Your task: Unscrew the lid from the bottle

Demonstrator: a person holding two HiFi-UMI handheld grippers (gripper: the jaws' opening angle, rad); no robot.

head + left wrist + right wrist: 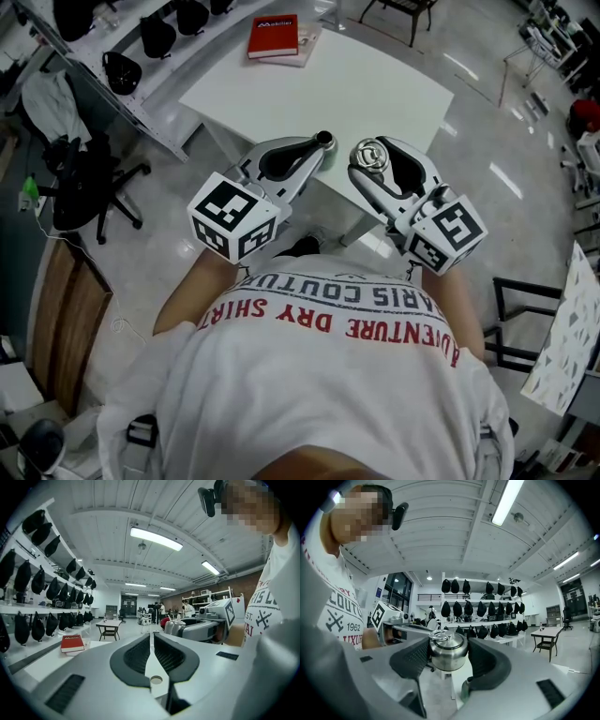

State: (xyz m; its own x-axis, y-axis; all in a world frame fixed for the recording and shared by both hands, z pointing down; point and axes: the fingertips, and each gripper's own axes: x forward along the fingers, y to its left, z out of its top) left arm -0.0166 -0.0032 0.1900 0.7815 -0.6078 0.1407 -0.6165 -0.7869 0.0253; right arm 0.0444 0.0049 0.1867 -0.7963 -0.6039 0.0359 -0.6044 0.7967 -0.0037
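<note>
White table (375,84), two grippers above its near edge, the bottle and its lid apparently already apart.
The left gripper (314,150) has its ribbed dark pads together, with nothing between them. The right gripper (373,161) stands wide, clamped on the lid's round sides. The greenish bottle (325,142) is just beside the left tip. The lid (447,652), a polished steel dome with a top ring, looks rigid, light and slippery, so it is best held by the flanks.

head view, clock directions from the claws. open white tabletop (375,84) runs toward 12 o'clock. a red book (273,37) lies at its 11 o'clock corner. left claw (323,141) and right claw (370,156) leave a narrow gap between them. a steel lid (447,651) fills the right claw's jaws. a shelf (150,86) of black bags (122,72) stands at 10 o'clock, and an office chair (84,183) at 9 o'clock.
</note>
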